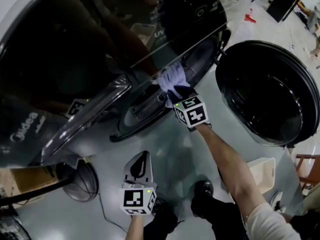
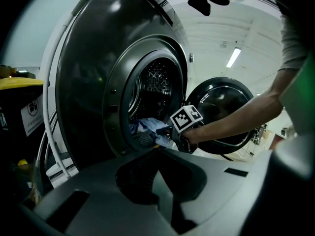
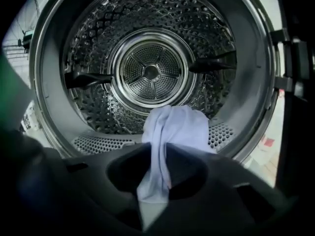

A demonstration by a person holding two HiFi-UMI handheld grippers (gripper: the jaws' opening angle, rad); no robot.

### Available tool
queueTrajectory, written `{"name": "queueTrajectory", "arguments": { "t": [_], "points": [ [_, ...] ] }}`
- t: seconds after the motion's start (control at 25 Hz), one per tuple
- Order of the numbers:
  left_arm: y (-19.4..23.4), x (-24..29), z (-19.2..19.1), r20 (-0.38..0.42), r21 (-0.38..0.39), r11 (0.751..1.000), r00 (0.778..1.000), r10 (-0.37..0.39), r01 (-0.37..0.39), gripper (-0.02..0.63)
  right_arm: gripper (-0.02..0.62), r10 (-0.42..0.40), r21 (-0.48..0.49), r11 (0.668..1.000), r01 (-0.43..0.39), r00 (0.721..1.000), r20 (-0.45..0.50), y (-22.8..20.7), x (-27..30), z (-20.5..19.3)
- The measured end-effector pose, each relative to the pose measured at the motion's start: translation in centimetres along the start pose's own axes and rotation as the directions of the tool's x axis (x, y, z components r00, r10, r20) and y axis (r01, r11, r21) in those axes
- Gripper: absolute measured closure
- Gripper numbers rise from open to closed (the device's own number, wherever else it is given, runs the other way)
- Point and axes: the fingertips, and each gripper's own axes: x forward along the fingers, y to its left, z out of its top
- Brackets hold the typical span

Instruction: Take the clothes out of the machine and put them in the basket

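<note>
Nearest, the left hand-held gripper (image 1: 142,158) hangs low in front of the machine, jaws together on nothing. Beyond it the washing machine (image 1: 55,64) fills the view, its round door (image 1: 267,91) swung wide. At the front lip of the drum (image 3: 150,73) lies a pale blue garment (image 3: 174,124), pinched between the jaws of the right hand-held gripper (image 3: 158,151).

Right gripper (image 1: 175,93) outstretched — jaws clamped

a pale blue cloth (image 3: 172,127) lies bunched on the lower lip of the machine's (image 2: 93,82) mouth, one fold drawn out and pinched in the right tool (image 3: 153,186). the dark machine's round door (image 1: 267,91) stands swung wide open.
</note>
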Motion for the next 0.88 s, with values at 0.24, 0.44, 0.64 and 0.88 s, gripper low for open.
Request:
{"name": "queueTrajectory", "arguments": {
  "t": [0.24,0.44,0.64,0.88],
  "points": [
    [-0.9,-0.5,0.4,0.01,0.024,1.0,1.0,-0.011,0.01,0.588,0.538,-0.028,-0.013,1.0,0.028,1.0,-0.001,-0.5,-2.5,-0.4],
    [-2.8,-1.6,2.3,0.006,0.024,0.999,1.0,-0.028,0.027,0.588,0.538,-0.024,-0.004,1.0,0.024,0.999,0.044,0.1,-6.3,1.5],
    [-5.9,-3.6,4.9,-0.001,0.038,0.997,0.998,-0.06,0.06,0.588,0.538,-0.014,0.019,1.0,0.012,0.997,0.077,1.5,-11.8,3.4],
    [-9.0,-6.2,9.6,-0.017,0.045,0.996,0.996,-0.082,0.083,0.588,0.54,-0.004,0.072,0.997,-0.005,0.992,0.125,3.3,-19.1,6.8]
  ]
}}
